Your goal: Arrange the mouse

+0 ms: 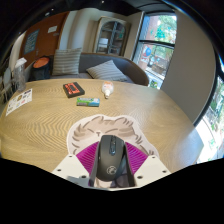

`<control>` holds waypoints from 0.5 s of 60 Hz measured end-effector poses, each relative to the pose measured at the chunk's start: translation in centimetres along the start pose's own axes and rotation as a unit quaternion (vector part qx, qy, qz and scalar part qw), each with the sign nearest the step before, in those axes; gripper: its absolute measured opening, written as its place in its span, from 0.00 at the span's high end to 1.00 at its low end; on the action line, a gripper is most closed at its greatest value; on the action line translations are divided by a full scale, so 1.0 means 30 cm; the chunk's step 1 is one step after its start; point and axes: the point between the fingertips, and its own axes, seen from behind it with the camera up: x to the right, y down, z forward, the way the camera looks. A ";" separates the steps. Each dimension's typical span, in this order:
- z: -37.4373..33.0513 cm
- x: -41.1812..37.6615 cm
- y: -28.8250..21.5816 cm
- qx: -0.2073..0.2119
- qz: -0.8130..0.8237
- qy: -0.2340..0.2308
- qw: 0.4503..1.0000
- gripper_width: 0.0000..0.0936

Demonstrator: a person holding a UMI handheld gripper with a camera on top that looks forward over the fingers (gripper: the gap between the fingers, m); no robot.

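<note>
A black mouse (111, 158) with a scroll wheel and a small logo sits lengthwise between my gripper's fingers, its nose pointing away. My gripper (111, 168) is shut on it, the magenta pads (85, 160) pressing on both of its sides. Just ahead and beneath lies a pale patterned mouse mat (106, 127) on the round wooden table (50, 125). The mouse's front end is over the mat's near edge. I cannot see whether the mouse rests on the surface or hangs above it.
Farther back on the table are a red-and-black flat object (73, 89), a small green box (88, 101), a white cup (107, 90) and papers (18, 100) at the left rim. A sofa with cushions (105, 70) and windows (155, 40) stand beyond the table.
</note>
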 end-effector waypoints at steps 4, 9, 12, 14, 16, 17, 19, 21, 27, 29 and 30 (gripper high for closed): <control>-0.020 -0.013 0.015 -0.021 -0.004 -0.002 1.000 0.40; -0.096 -0.014 -0.028 -0.003 -0.004 0.015 1.000 0.29; -0.160 -0.020 -0.049 0.014 0.013 0.028 0.999 0.25; -0.207 -0.031 -0.049 0.017 0.022 0.033 0.999 0.24; -0.256 -0.047 -0.043 0.019 0.028 0.038 0.999 0.23; -0.283 -0.055 -0.041 0.021 0.032 0.041 0.998 0.23; -0.344 -0.064 -0.045 0.030 0.039 0.051 0.997 0.23; -0.401 -0.092 -0.041 0.042 0.047 0.054 0.997 0.22; -0.572 -0.193 -0.026 0.077 0.064 0.054 0.994 0.19; -0.611 -0.243 -0.018 0.087 0.068 0.058 0.992 0.19; -0.639 -0.257 -0.011 0.089 0.071 0.056 0.992 0.19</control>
